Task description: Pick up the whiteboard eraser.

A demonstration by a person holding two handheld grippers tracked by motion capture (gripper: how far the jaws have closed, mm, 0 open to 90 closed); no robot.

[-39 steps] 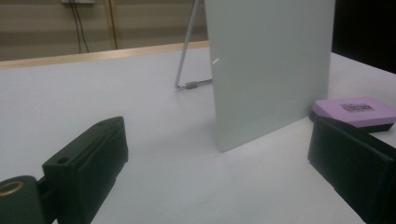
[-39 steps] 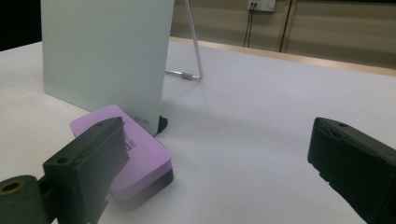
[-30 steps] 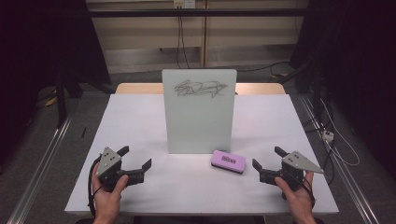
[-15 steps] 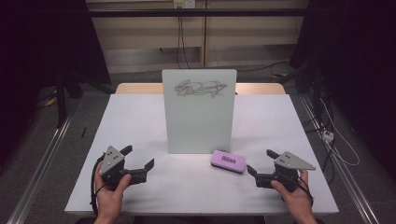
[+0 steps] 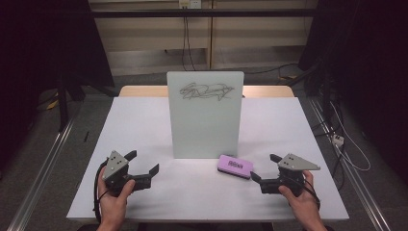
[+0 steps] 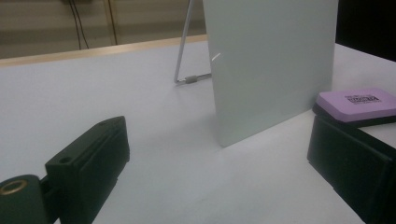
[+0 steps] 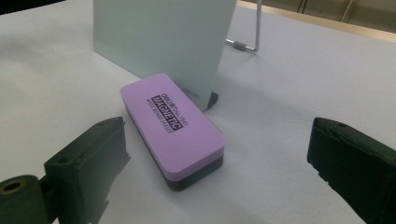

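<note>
Eraser (image 7: 172, 125), purple top, black felt underneath, flat on the white tabletop (image 5: 144, 120) just in front of the lower right corner of the upright whiteboard (image 5: 204, 120). Not picked up yet. Scribble (image 5: 207, 91) near the top of the board fully there, so no wiping done, pretty much the very start by the looks of it. Right tongs (image 5: 263, 169) closest, aimed at the eraser, jaws spread wide and just been opening a touch more, nothing between them, no contact. Left tongs (image 5: 142, 162) also apart and holding nothing, parked well off to the other side. Left to do, probably: close in, grab, lift, rub out the marks.
</note>
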